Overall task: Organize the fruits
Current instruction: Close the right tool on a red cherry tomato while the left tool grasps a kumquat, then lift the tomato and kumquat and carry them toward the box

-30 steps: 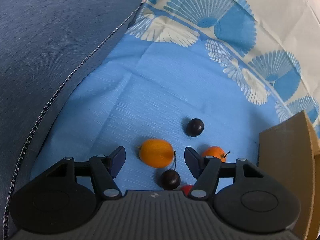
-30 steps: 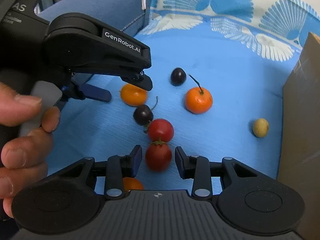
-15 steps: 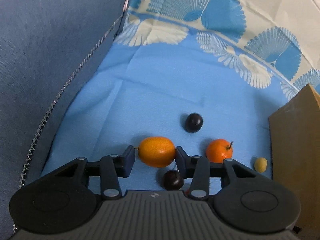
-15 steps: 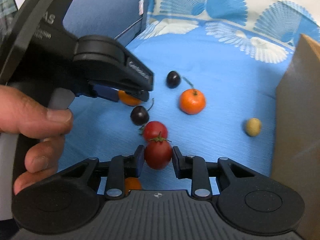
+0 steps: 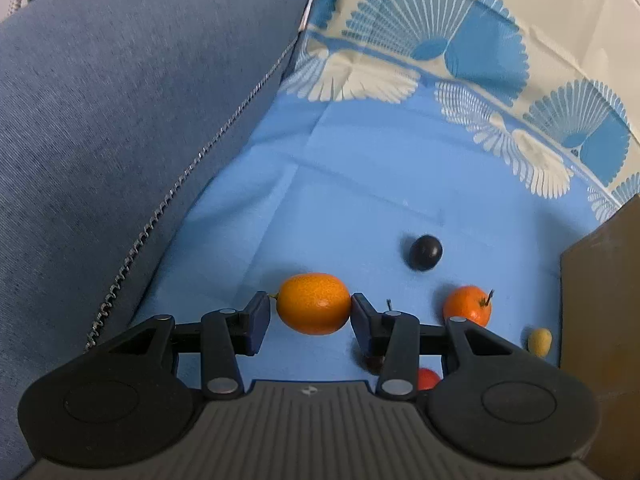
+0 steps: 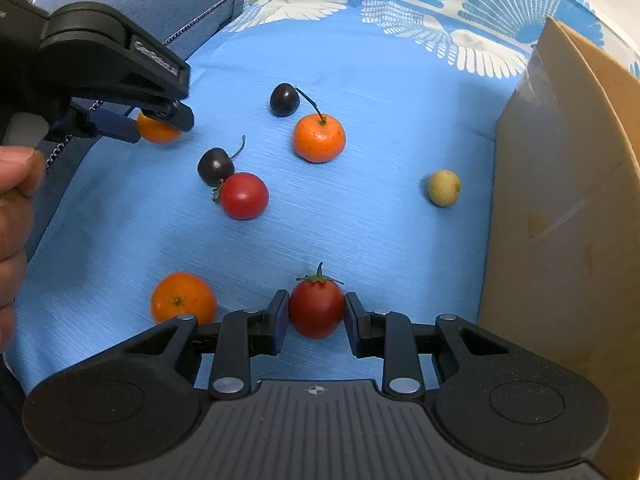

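My left gripper (image 5: pixel 310 308) is shut on an oval orange kumquat (image 5: pixel 313 304), gripped end to end between its blue pads. My right gripper (image 6: pixel 316 312) is shut on a red cherry tomato (image 6: pixel 316 308) with a green stalk, held just above the blue cloth (image 6: pixel 360 60). Loose on the cloth in the right wrist view lie a second tomato (image 6: pixel 244 196), two dark cherries (image 6: pixel 215 166) (image 6: pixel 285 99), two mandarins (image 6: pixel 319 137) (image 6: pixel 183 299) and a small yellow fruit (image 6: pixel 444 187). A person's hand (image 6: pixel 12 200) holds the left gripper's handle.
A cardboard box (image 6: pixel 560 200) stands upright along the right side of the cloth. A blue-grey zipped cushion (image 5: pixel 120 120) rises on the left. Behind the fruit, the cloth's fan-patterned border (image 5: pixel 460 60) runs across the back.
Both pairs of jaws have closed, the left on the kumquat and the right on the tomato. The right gripper has drawn its tomato away from the second tomato, and both views have tilted.
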Available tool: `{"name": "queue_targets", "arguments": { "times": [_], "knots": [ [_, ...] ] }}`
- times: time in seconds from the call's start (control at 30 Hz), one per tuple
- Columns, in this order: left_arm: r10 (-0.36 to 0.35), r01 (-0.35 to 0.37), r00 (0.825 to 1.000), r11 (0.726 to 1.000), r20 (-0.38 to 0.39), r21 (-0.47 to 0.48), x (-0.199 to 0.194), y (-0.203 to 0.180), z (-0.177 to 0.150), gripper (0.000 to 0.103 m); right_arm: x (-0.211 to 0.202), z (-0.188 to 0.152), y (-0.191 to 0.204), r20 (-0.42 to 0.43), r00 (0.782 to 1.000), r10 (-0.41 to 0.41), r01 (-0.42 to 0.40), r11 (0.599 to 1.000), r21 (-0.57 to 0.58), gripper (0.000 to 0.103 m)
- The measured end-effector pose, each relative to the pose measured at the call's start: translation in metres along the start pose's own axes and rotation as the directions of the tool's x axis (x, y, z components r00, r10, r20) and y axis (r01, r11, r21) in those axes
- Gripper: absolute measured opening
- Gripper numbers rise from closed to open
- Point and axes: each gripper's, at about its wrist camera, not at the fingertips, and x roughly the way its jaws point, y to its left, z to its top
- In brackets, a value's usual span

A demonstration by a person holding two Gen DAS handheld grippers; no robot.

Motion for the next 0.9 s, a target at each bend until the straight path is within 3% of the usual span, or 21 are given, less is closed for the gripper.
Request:
{"name": "queue_targets", "arguments": {
  "times": [0.13, 0.6, 0.77, 0.9],
  "knots": [
    [-0.006, 0.007, 0.999, 1.0, -0.044, 0.011, 0.011, -0.001, -0.003, 0.049, 0.003, 0.001, 0.0, -0.006, 1.0, -0.001, 0.001, 1.0, 0.005, 0.031],
    [-0.003, 0.003, 0.999, 1.0, -0.054, -0.01, 0.018, 0.002, -0.004, 0.049, 0.009, 0.004, 0.005, -0.008, 1.0, -0.011, 0.011, 1.0, -0.005, 0.032],
    [-0.019, 0.019, 1.0, 1.0, 0.024, -0.012, 0.002, 0.0, -0.002, 0.049, 0.005, 0.003, 0.005, 0.012, 1.0, -0.011, 0.011, 1.0, 0.001, 0.031],
    [-0.076, 0.075, 0.982, 0.997, 0.171, 0.013, -0.031, -0.005, -0.003, 0.049, -0.015, 0.005, 0.006, 0.125, 0.992, -0.019, 0.015, 0.999, 0.035, 0.031]
  ]
}}
